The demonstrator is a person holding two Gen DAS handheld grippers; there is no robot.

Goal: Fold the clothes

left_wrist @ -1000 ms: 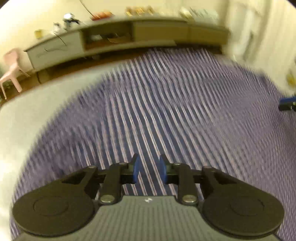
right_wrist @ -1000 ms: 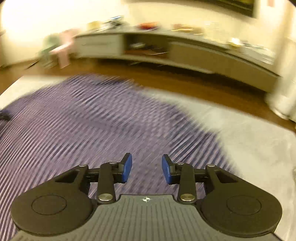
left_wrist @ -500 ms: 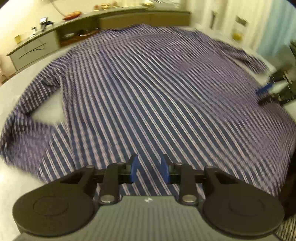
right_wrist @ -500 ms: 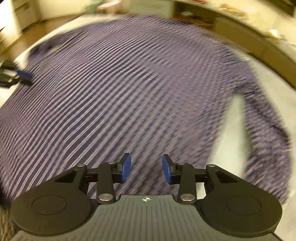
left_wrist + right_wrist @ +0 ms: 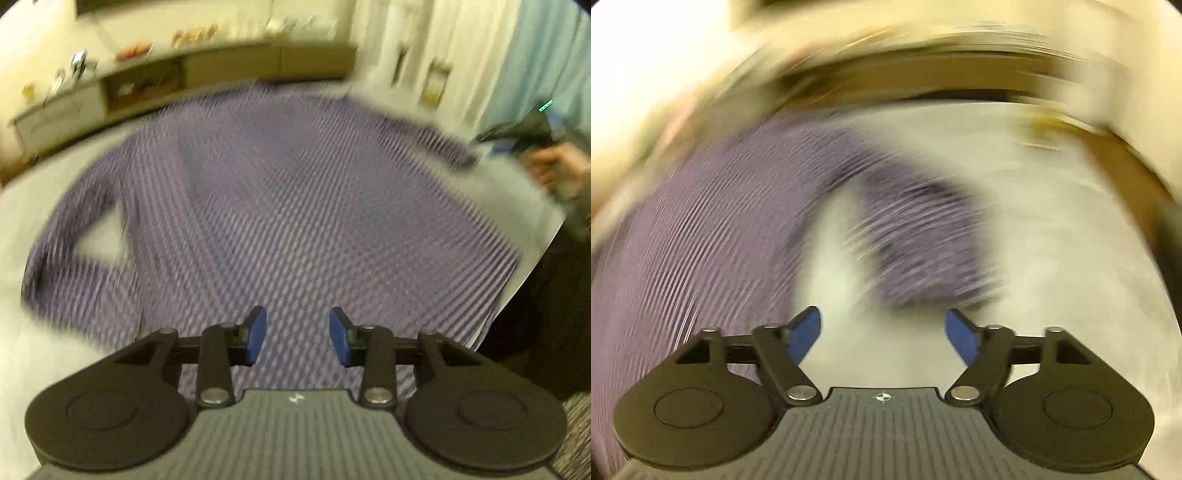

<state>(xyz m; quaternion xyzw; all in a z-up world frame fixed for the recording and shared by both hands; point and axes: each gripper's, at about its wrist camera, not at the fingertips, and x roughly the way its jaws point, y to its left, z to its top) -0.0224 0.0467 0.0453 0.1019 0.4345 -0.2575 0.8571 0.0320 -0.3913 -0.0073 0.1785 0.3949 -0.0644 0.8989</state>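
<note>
A striped shirt (image 5: 288, 206) lies spread flat on the pale surface (image 5: 1052, 258), one sleeve (image 5: 923, 243) at the right gripper's (image 5: 882, 334) twelve o'clock. Both it and the left gripper (image 5: 297, 334) are opening, empty. Closing early risks a missed or bunched sleeve.

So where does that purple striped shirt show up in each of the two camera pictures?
Left wrist view: the striped shirt fills the middle, spread flat, with a sleeve bent at the left.
Right wrist view: the shirt takes up the left side, and one sleeve reaches toward the centre, above the hand-held gripper.
Shared landmark: the pale surface under the shirt.
</note>
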